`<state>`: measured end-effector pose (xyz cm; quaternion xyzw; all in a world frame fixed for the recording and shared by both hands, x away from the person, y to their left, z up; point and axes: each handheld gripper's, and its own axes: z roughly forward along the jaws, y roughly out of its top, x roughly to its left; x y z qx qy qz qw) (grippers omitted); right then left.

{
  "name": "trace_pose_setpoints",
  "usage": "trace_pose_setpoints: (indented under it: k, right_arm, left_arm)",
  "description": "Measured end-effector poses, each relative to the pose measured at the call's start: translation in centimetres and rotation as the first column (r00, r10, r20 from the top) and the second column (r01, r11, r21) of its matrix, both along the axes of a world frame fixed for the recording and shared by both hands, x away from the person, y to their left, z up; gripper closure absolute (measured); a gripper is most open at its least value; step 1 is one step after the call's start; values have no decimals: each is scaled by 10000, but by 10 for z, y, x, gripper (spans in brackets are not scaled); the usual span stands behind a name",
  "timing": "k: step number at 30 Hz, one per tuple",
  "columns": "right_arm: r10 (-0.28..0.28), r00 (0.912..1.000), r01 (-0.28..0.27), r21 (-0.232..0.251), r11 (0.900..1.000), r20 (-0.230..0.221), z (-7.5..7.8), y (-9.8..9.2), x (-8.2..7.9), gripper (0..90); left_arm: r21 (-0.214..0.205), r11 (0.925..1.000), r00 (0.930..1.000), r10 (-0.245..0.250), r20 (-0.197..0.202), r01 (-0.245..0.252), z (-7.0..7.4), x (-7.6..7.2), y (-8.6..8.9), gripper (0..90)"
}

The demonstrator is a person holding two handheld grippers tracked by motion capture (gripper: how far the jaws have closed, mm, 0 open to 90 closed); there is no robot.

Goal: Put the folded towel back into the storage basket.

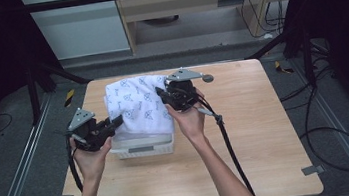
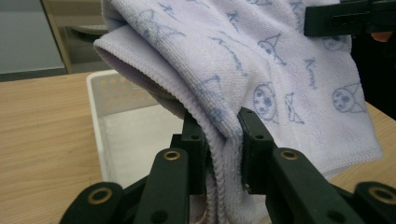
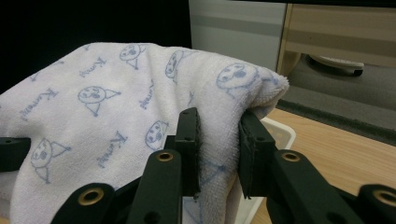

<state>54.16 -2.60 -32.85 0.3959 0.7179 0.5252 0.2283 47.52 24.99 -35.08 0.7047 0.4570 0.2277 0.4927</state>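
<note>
Both tongs, left (image 1: 115,123) and right (image 1: 162,95), pinched the folded towel (image 1: 139,105) above the white basket (image 1: 143,146); lowering it level, probably inside, needed matched hands.

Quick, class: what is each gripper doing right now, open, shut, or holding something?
Left gripper: shut on the towel, above the white basket.
Right gripper: shut on the same towel.

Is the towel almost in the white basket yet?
Partly. Done: both claws have grabbed the towel, the left claw and the right claw each pinching an edge. In hand: the folded towel is held up above the white basket. Left, probably: lowering it in and letting go.
</note>
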Motion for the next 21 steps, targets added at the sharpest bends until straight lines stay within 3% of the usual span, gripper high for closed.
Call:
trace_pose_setpoints:
  k: [21]
  right_arm:
    - [-182,9976,141,-611,9980,-672,-38,25,25,724]
  left_arm:
    - [286,9988,9958,420,-809,-398,-38,27,11,742]
